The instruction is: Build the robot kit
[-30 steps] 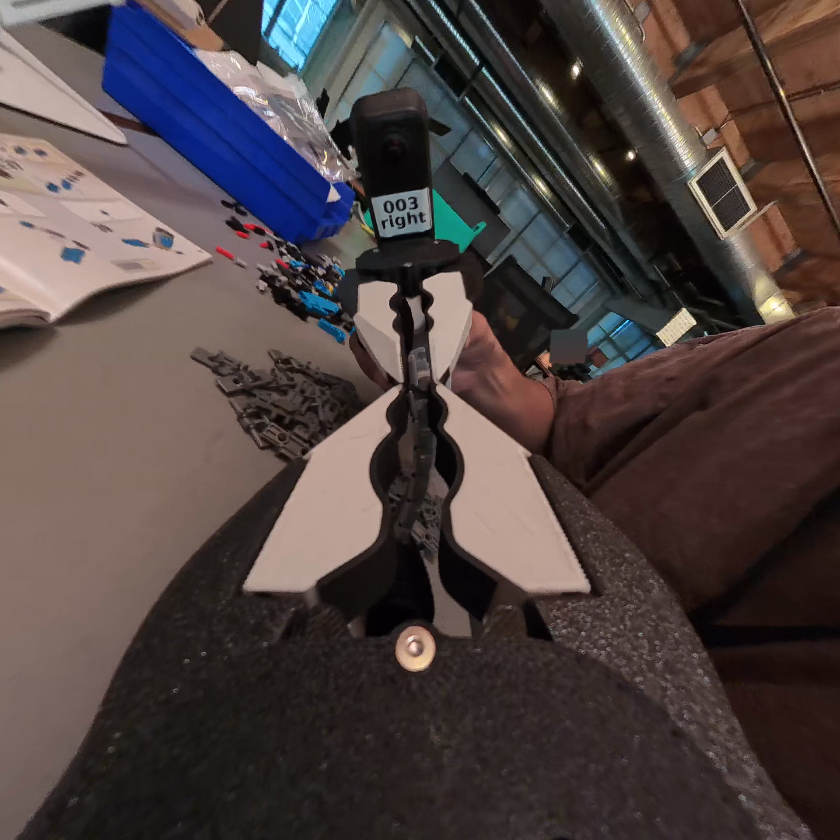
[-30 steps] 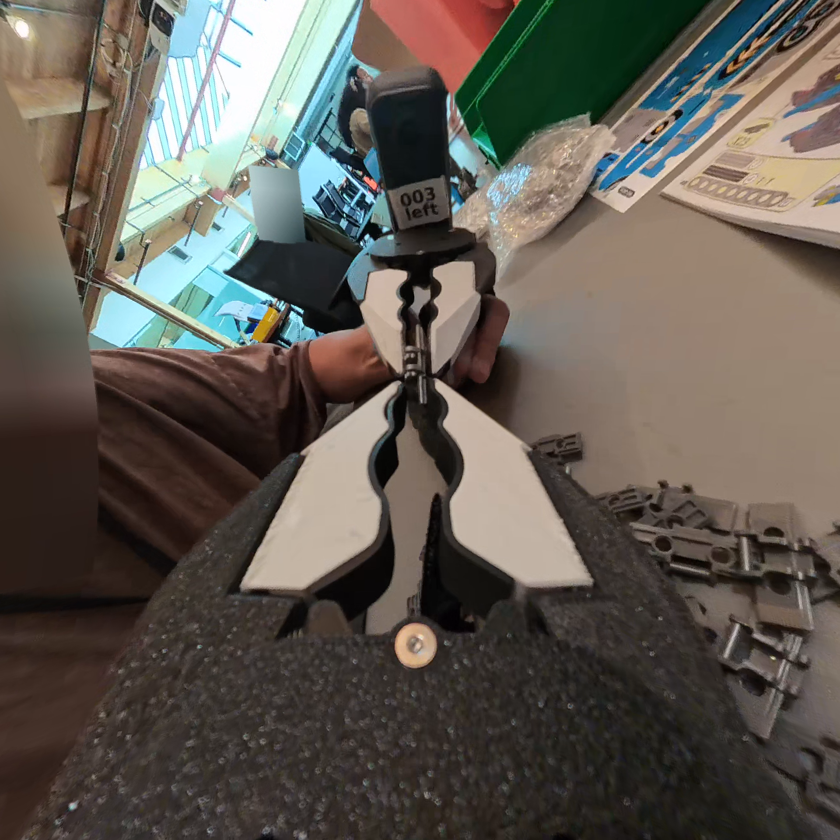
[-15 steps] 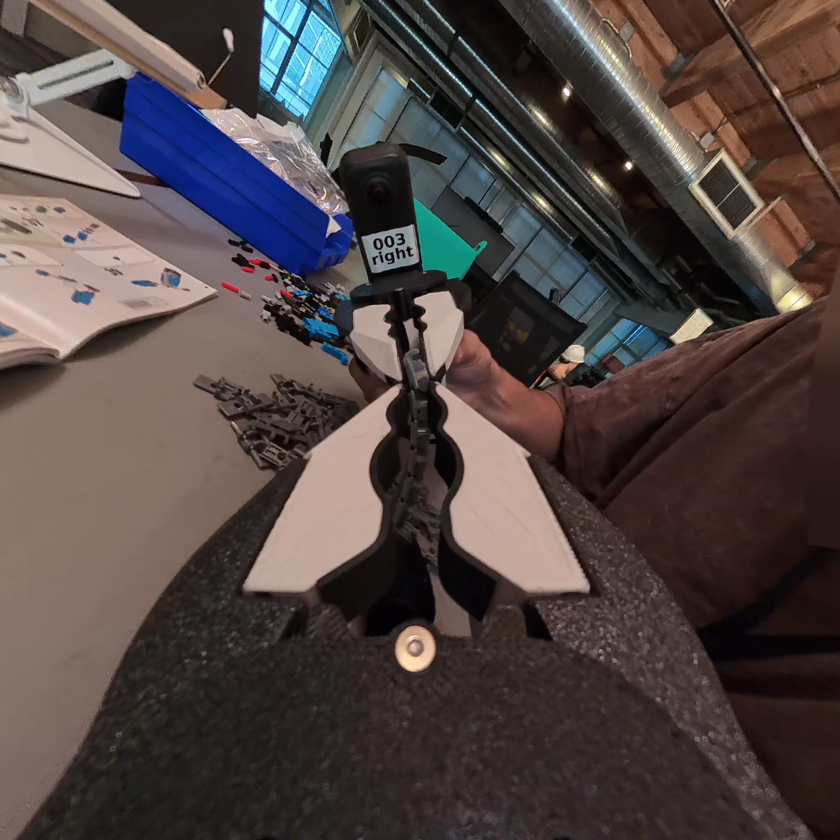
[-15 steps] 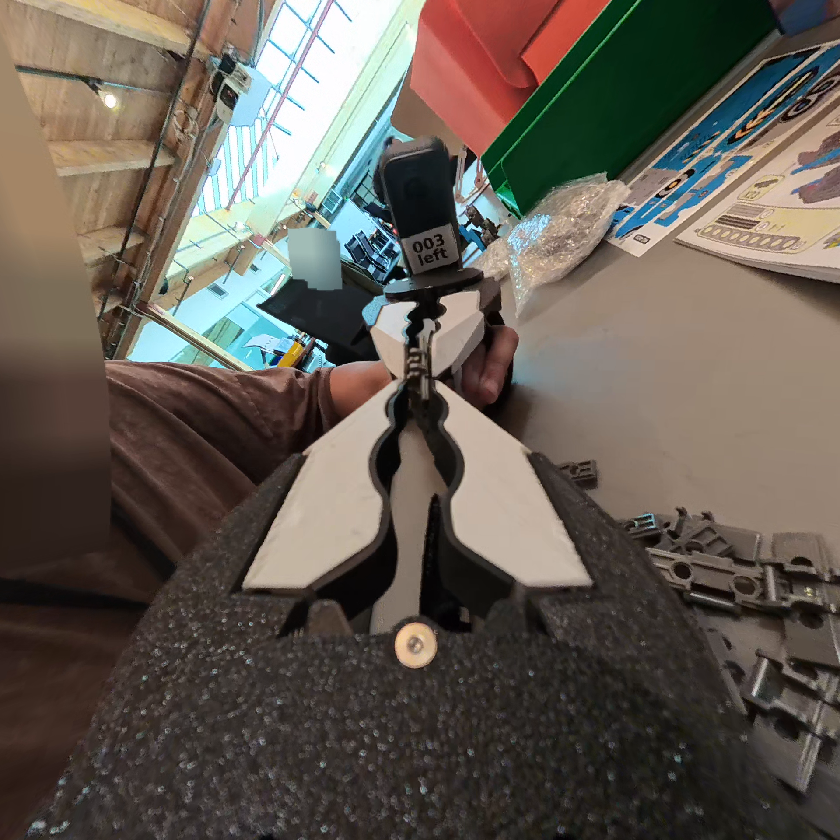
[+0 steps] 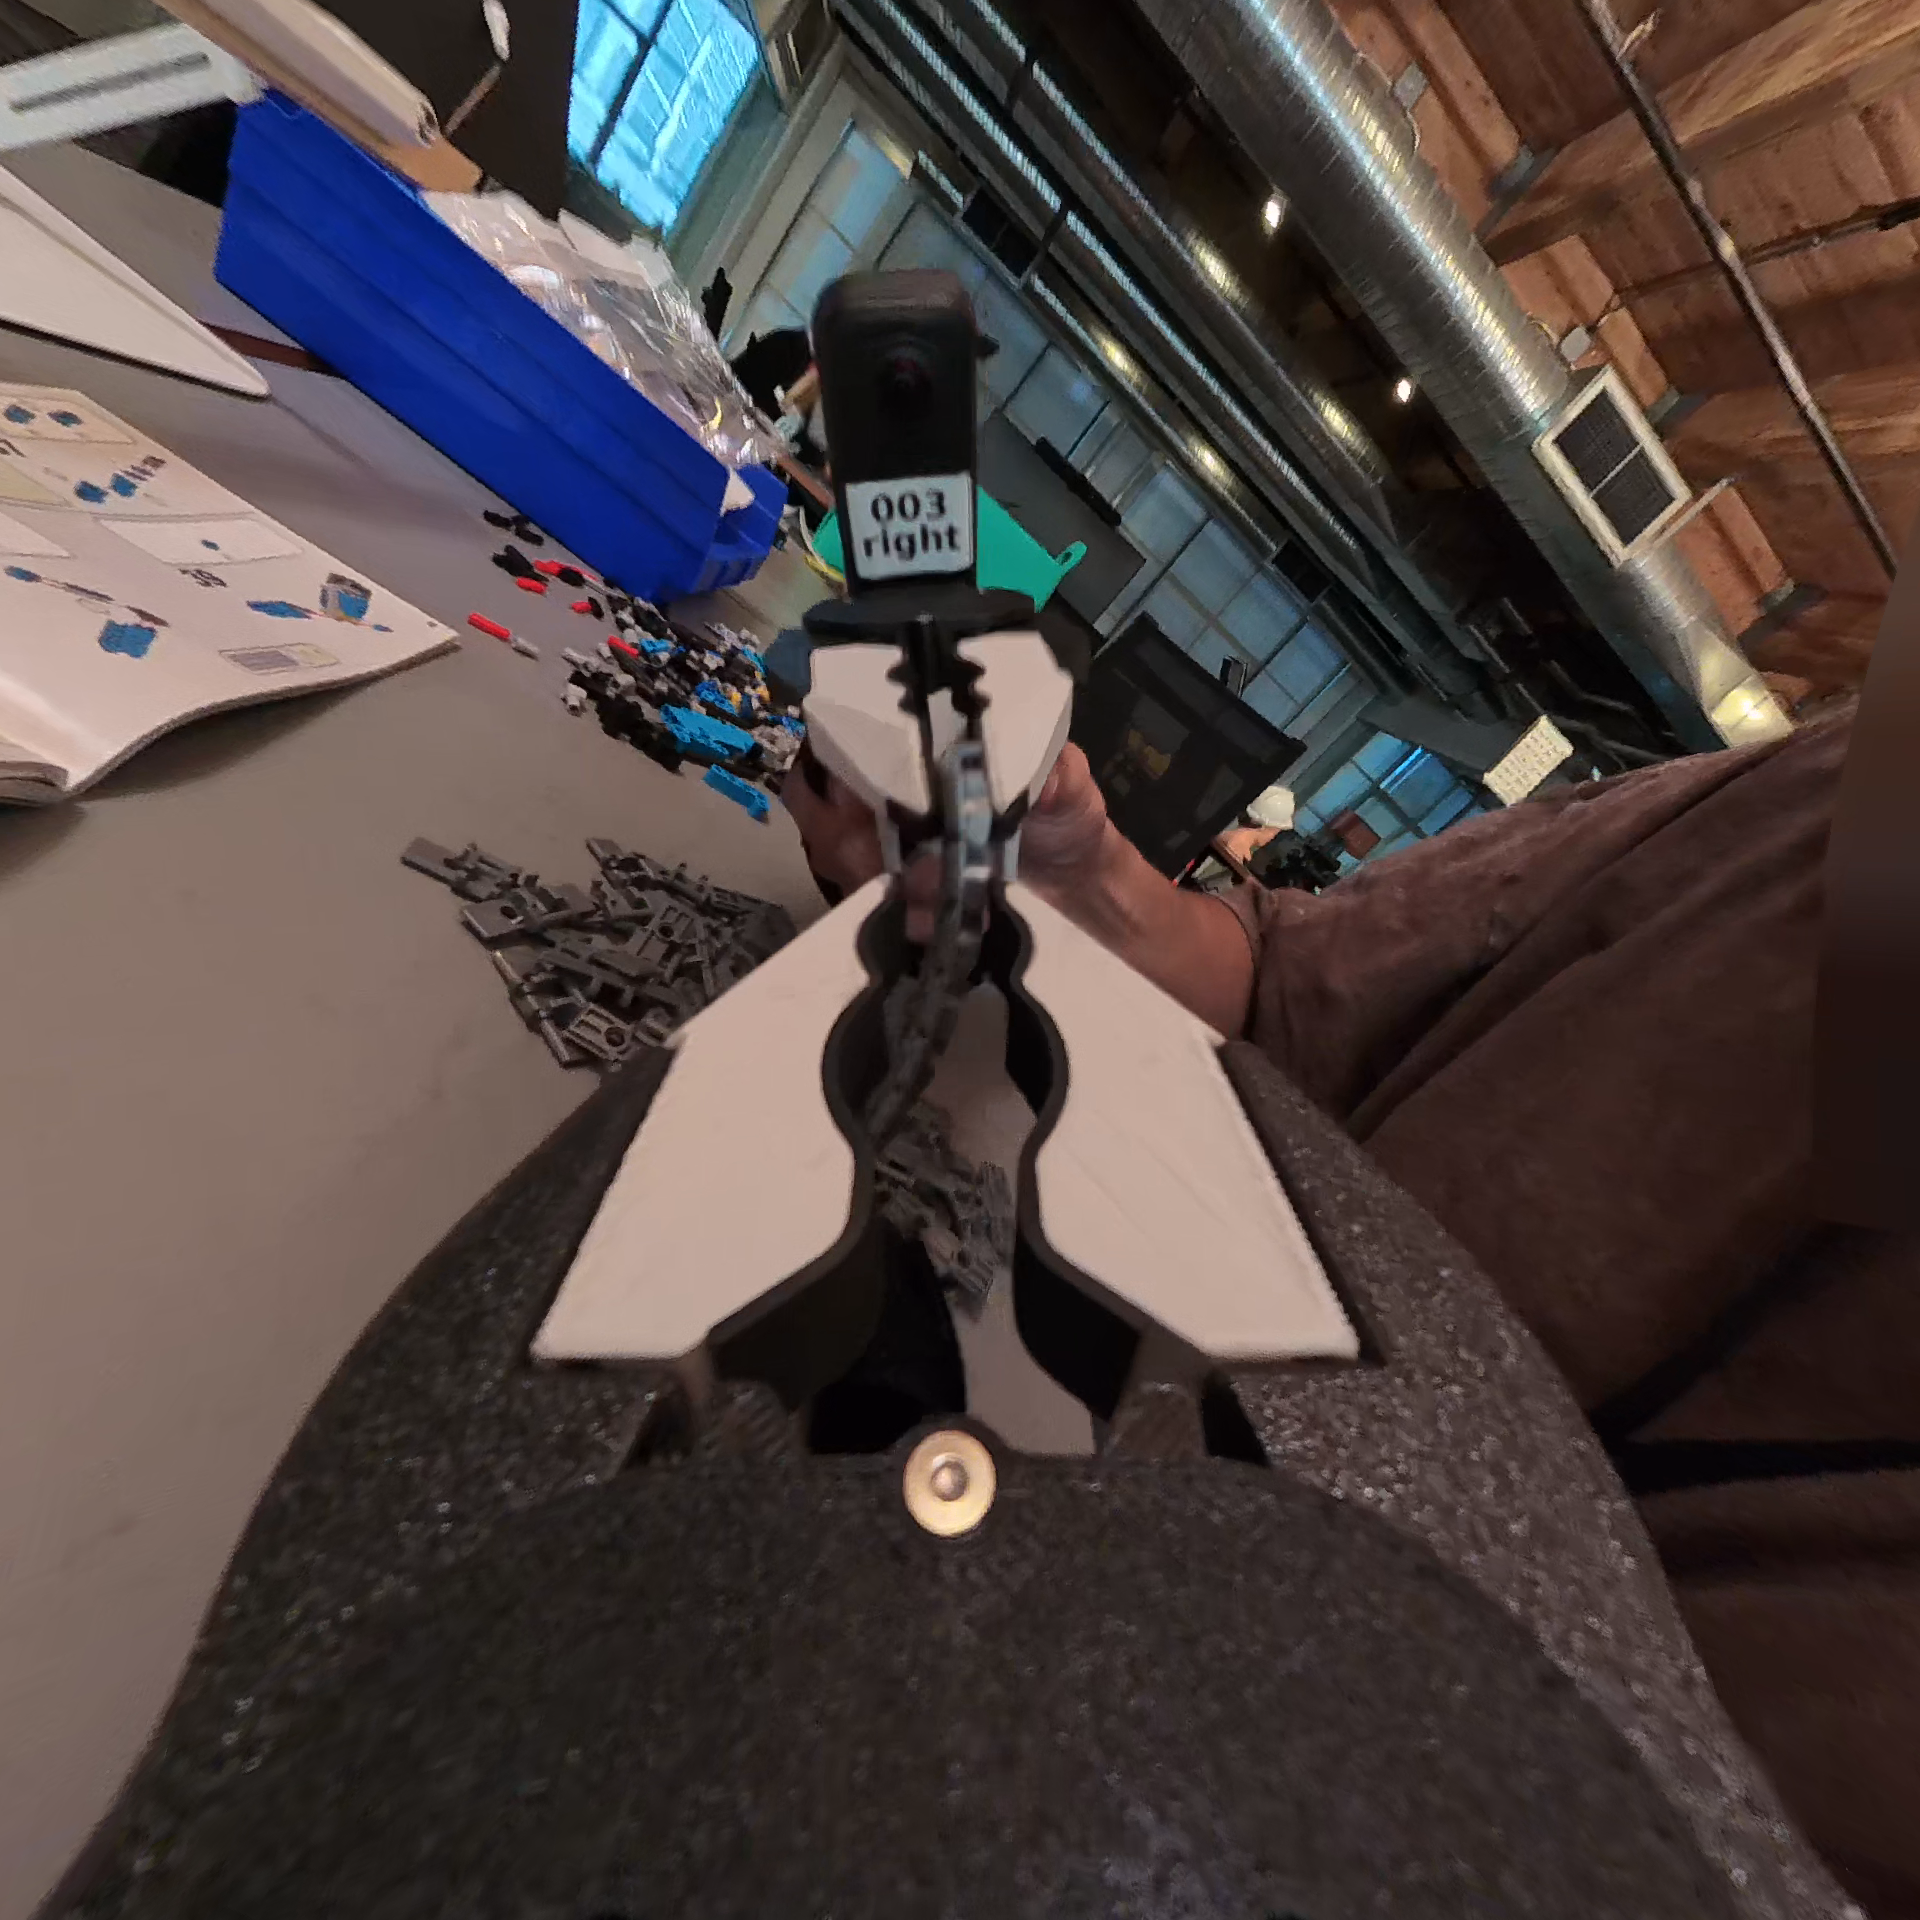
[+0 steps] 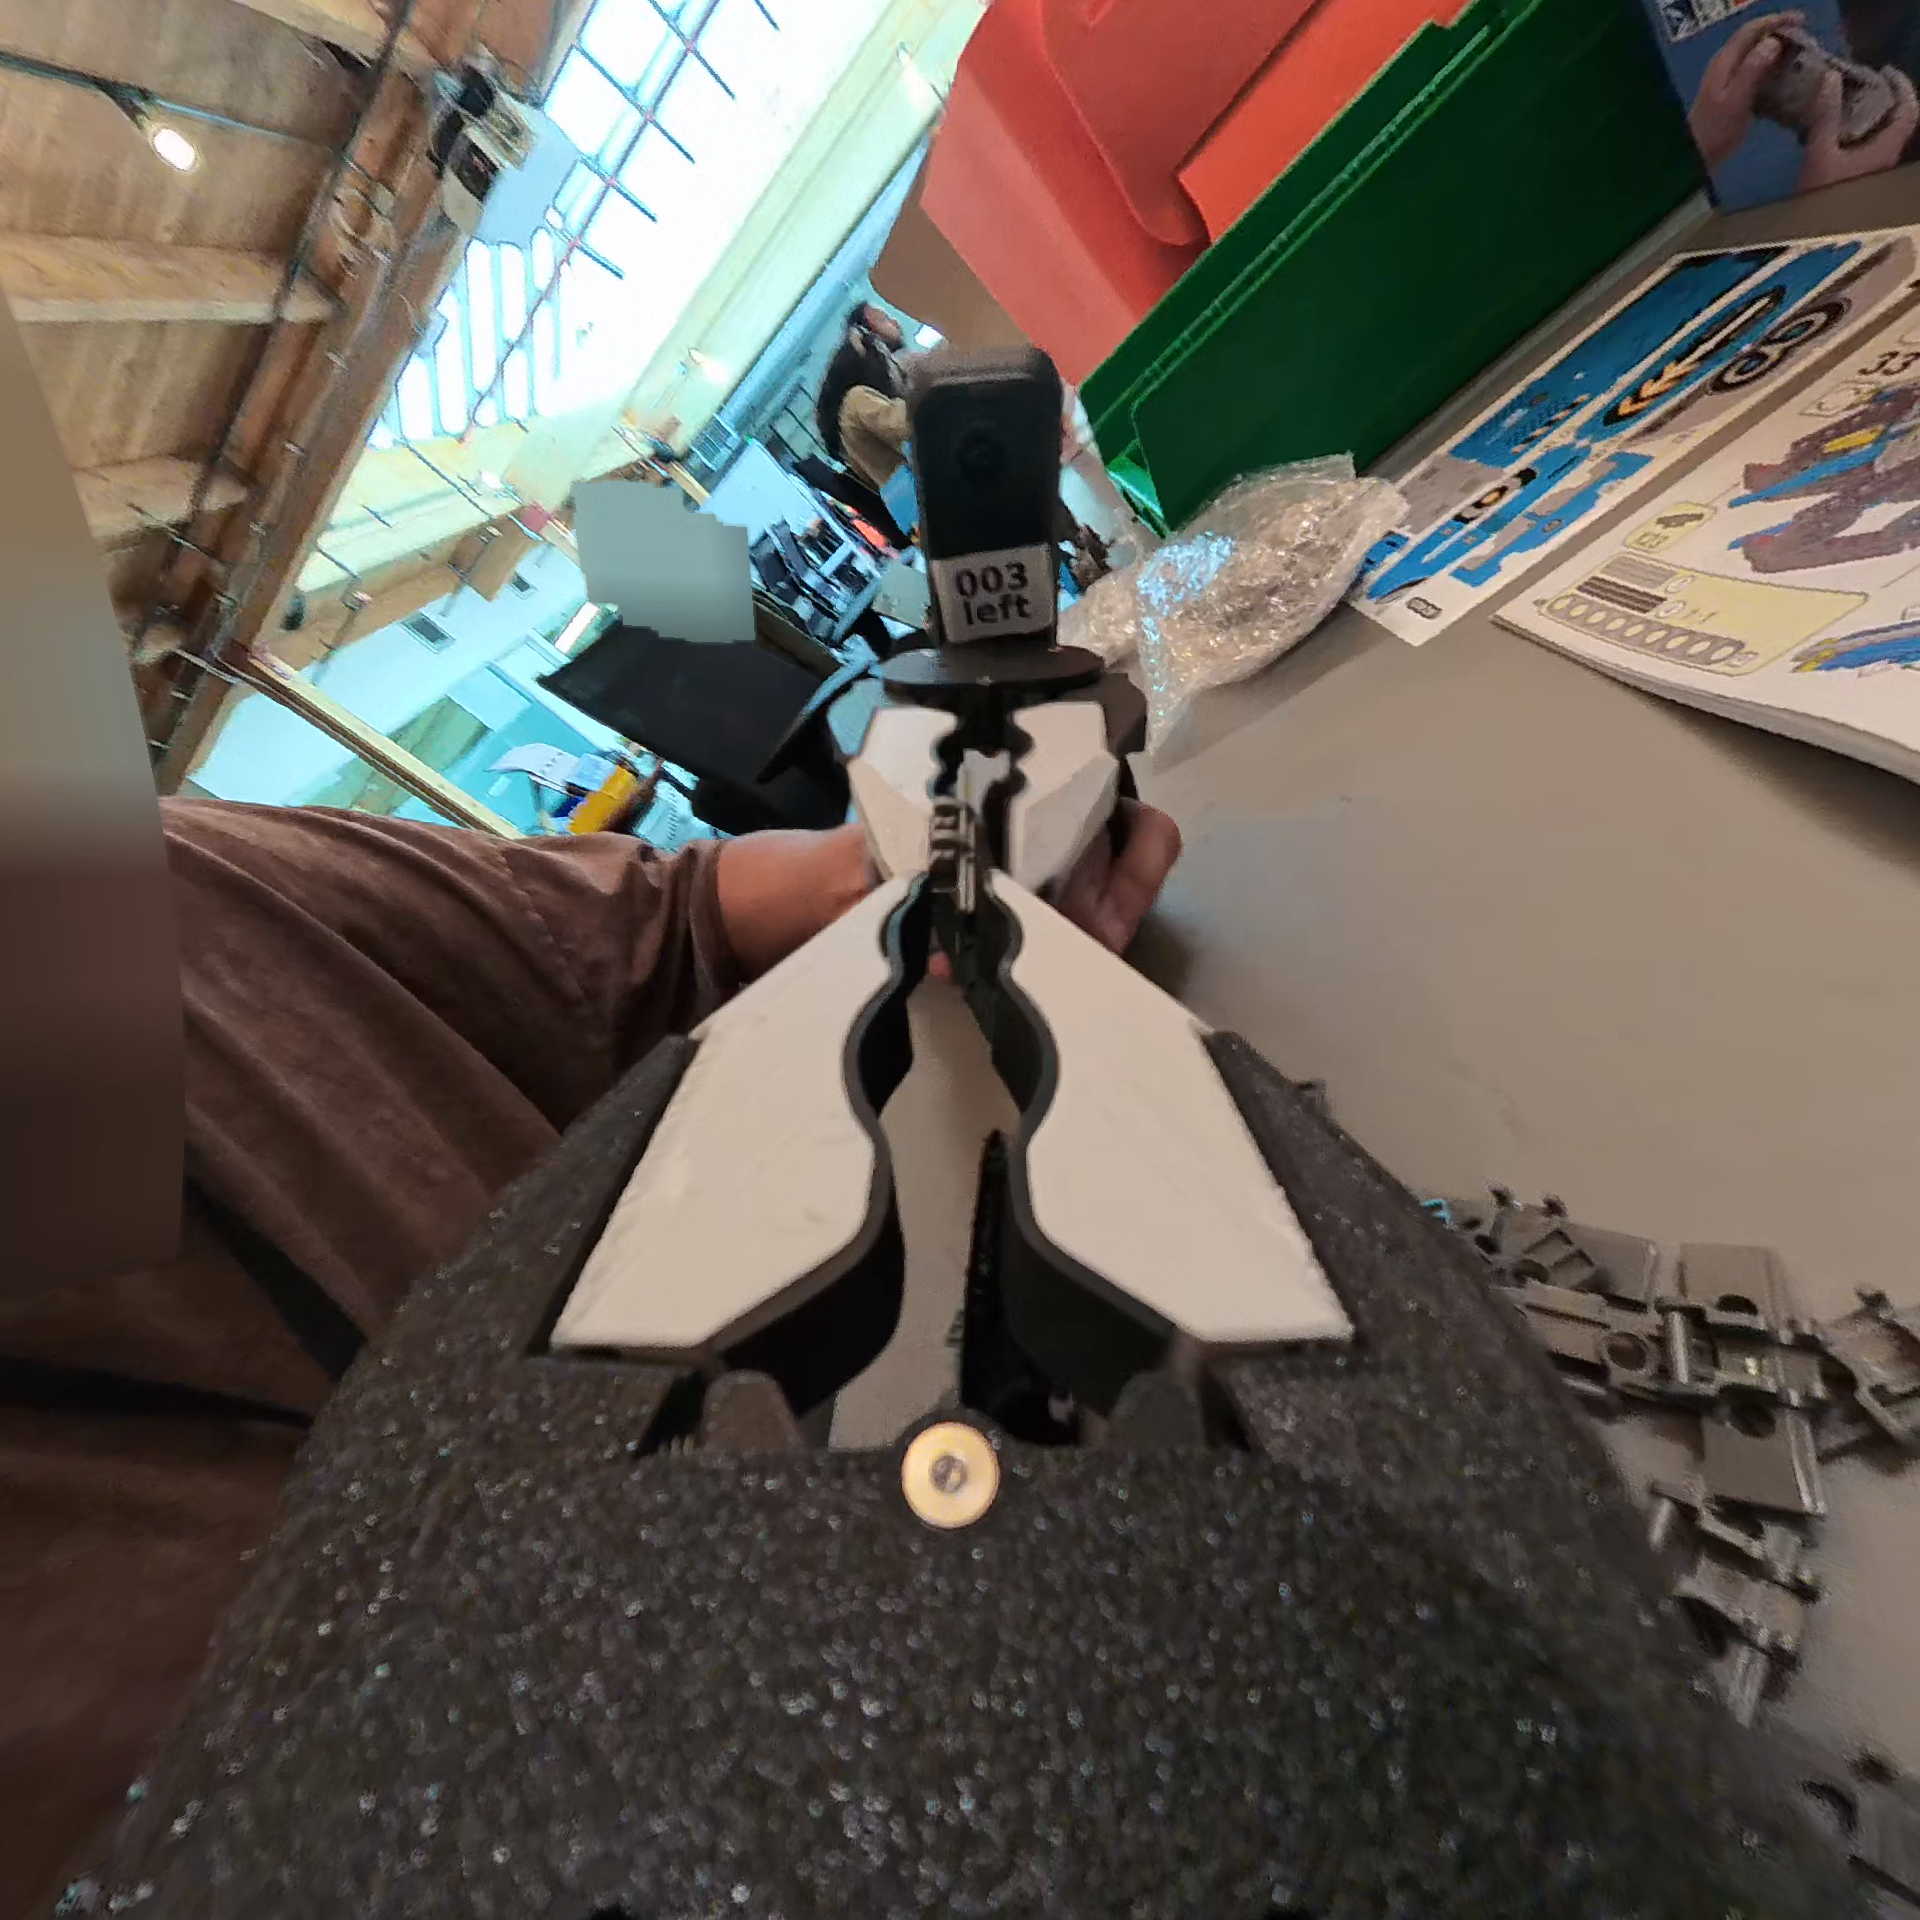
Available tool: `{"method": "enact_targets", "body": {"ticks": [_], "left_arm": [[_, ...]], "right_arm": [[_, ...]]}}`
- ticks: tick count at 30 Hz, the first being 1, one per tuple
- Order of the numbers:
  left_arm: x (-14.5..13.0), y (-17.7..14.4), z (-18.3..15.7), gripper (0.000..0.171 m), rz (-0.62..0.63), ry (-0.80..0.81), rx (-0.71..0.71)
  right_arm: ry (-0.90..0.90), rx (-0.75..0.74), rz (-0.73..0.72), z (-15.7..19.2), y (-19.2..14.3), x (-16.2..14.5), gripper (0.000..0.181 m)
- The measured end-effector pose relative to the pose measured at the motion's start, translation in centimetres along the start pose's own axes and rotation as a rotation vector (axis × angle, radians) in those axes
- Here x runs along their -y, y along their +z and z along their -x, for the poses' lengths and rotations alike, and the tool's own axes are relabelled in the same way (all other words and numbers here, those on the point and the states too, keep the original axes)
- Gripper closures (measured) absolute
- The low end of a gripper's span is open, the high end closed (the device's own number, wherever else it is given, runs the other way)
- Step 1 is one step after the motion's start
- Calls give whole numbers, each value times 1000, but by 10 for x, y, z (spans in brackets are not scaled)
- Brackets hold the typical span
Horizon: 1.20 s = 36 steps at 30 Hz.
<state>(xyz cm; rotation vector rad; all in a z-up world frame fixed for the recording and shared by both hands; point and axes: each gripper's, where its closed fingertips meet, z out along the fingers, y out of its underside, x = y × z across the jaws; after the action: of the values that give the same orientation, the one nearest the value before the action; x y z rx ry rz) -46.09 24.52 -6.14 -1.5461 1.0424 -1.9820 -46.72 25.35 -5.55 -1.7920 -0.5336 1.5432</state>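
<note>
A: What sits between the two tools?
B: A chain of dark grey track links point(image 5: 940, 977), strung tip to tip. The left gripper point(image 5: 943, 904) has its jaws closed on the near end, and the chain runs back through the gap between its white fingers point(image 5: 748, 1153).

A: And the far end?
B: The right gripper point(image 6: 951, 899) has its jaws pinched on a link there. In the left wrist view the same tool faces the camera, jaws nearly together on a paler grey link point(image 5: 971, 821), with a hand point(image 5: 1049, 831) wrapped behind it.

A: Where is all this?
B: Held just above a grey worktop point(image 5: 208, 1039), off its surface.

A: What lies around it?
B: A loose heap of grey track links point(image 5: 603, 961) lies near the left gripper; the right wrist view shows the same sort of heap point(image 6: 1683, 1382) beside the right gripper. Farther off is a scatter of small blue, black and red pieces point(image 5: 675, 696), then a blue bin point(image 5: 468, 343). An open instruction booklet point(image 5: 156, 582) lies on the worktop's far side. In the right wrist view, a crumpled clear plastic bag point(image 6: 1236, 582) sits by a green bin point(image 6: 1382, 312), with a brown sleeve point(image 6: 416, 997) alongside.
</note>
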Motion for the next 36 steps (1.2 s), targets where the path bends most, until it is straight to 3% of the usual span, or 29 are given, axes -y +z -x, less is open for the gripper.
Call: {"method": "enact_targets", "body": {"ticks": [7,9,10,13,17,20,29,36], "left_arm": [[-6,2,1,164,30,9,1],[-4,0,3,164,16,-17,6],[-3,-1,4,165,11,-26,5],[0,-2,4,165,-4,-37,-1],[2,-3,4,165,-14,-36,-5],[0,-2,3,165,-4,-32,-7],[2,-3,6,165,-15,-68,-6],[6,-6,6,165,-41,-87,-18]], "right_arm": [[-3,8,-9,-5,-4,1,172],[-1,6,-59,-7,-9,10,150],[8,20,-83,-6,-14,15,148],[-15,-4,-94,-9,-22,19,159],[-8,-27,-23,-14,-13,5,159],[-28,-21,-35,-10,-10,6,179],[-274,-151,-19,-11,-9,9,178],[-63,-52,-46,-14,-10,7,171]]}}
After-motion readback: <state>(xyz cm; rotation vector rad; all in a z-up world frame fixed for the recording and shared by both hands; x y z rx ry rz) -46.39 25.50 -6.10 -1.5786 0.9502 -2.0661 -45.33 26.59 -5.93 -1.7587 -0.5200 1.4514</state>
